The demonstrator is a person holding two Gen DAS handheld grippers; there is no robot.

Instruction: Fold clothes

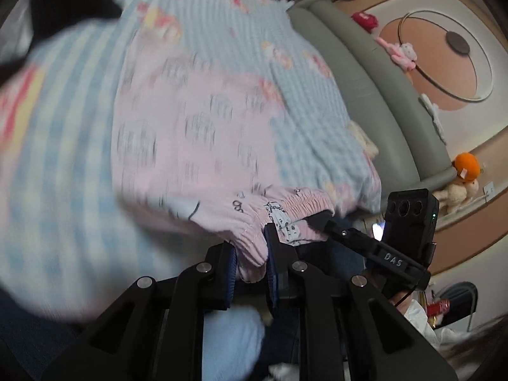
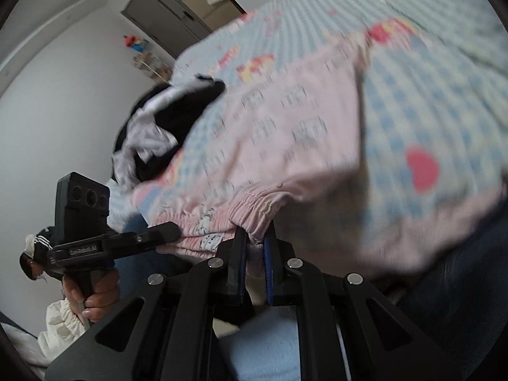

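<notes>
A pink garment (image 1: 190, 146) with small dark prints and an elastic waistband lies spread over a blue checked bedspread (image 1: 206, 16). My left gripper (image 1: 250, 241) is shut on one part of the waistband, the gathered pink fabric pinched between its blue pads. In the right wrist view my right gripper (image 2: 255, 238) is shut on the waistband of the same garment (image 2: 285, 133) further along. Each gripper shows in the other's view: the right one (image 1: 320, 219) and the left one (image 2: 168, 231), both at the waistband. The waistband is raised while the rest trails on the bedspread (image 2: 428, 79).
A heap of black and white clothes (image 2: 165, 120) lies on the bed beyond the garment. A grey padded headboard (image 1: 365, 73) with plush toys (image 1: 465, 165) borders the bed. A hand (image 2: 95, 295) grips the left gripper's handle. A person (image 2: 35, 260) is in the background by a white wall.
</notes>
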